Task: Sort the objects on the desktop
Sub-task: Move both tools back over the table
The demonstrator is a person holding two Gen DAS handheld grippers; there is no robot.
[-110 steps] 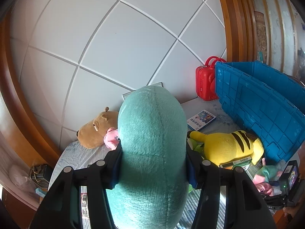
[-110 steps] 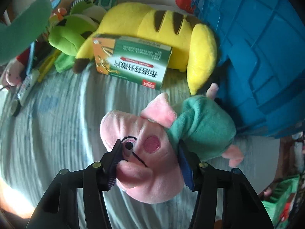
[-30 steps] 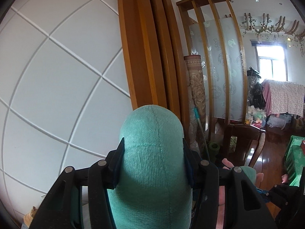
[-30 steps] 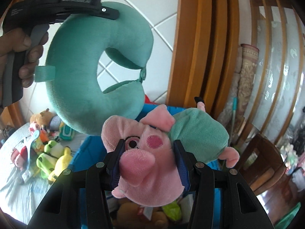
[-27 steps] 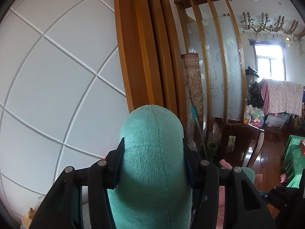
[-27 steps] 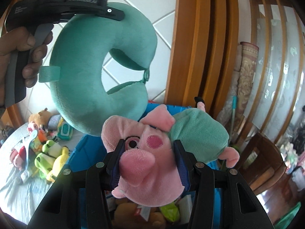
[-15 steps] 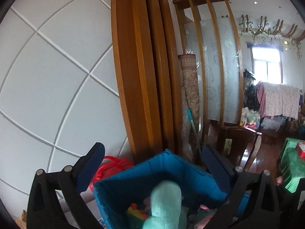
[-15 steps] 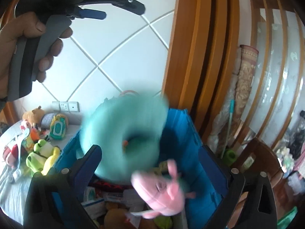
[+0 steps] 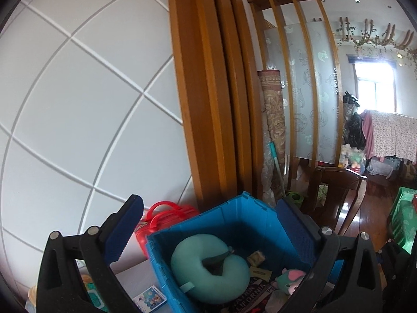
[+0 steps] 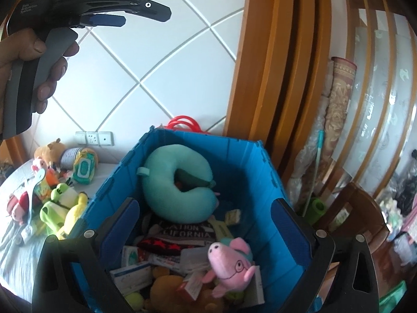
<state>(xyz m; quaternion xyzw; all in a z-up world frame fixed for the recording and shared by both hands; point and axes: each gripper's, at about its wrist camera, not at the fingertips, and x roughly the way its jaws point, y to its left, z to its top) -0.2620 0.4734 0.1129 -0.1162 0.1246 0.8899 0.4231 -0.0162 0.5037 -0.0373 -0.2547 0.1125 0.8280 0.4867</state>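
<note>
A teal neck pillow (image 10: 179,187) lies inside the blue crate (image 10: 122,172), on top of clothes and boxes. A pink pig plush (image 10: 229,263) lies in the crate nearer me. My right gripper (image 10: 206,221) is open and empty above the crate. My left gripper (image 9: 211,224) is open and empty, high above the crate (image 9: 234,216); the pillow (image 9: 208,271) and pig plush (image 9: 289,283) show below it. The left gripper also shows at the top left of the right wrist view (image 10: 109,13), held in a hand.
More toys lie on the table left of the crate: a green frog plush (image 10: 58,206), a brown bear plush (image 10: 49,151), a green wipes pack (image 10: 83,169). A red case (image 9: 161,221) stands behind the crate. A wooden pillar (image 9: 208,104) and chair (image 9: 336,195) stand to the right.
Both grippers have opened. The neck pillow and the pig plush have dropped from the jaws into the blue crate and now lie still there.
</note>
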